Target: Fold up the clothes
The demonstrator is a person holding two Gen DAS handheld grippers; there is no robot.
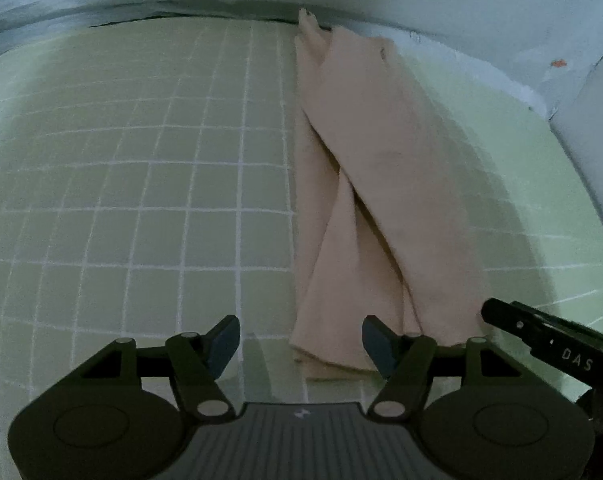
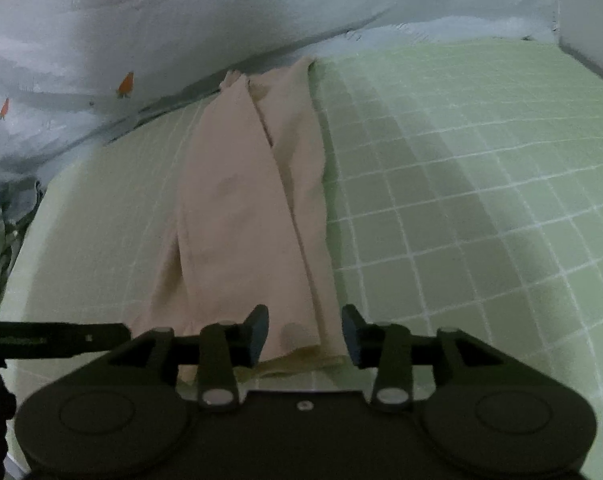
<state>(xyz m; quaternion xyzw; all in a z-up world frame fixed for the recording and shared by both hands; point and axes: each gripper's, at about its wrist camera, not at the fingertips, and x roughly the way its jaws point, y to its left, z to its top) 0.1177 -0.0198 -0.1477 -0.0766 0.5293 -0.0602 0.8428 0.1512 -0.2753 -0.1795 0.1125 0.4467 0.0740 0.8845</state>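
Fingers of both grippers gape wide, empty, above the beige garment's (image 1: 385, 184) near hem on the green mat (image 1: 141, 184).

Garment (image 1: 381, 184) was plain pale peach-beige. Mat (image 1: 141, 160) was lt green w/ white grid lines. Backdrop cloth (image 2: 101, 40) was pale grey-blue w/ small orange carrot prints.

The near hem of the beige garment (image 2: 241, 216) runs under the right tongs (image 2: 304, 334) and is lost behind their body. In the left view, the garment's near right corner is hidden behind the right finger (image 1: 377, 344) of the left tongs (image 1: 300, 345). White lettering on the other tool (image 2: 53, 340), left of the right tongs, is too blurred to read. Crumpled cloth (image 2: 5, 224) far left is cut by the frame edge.
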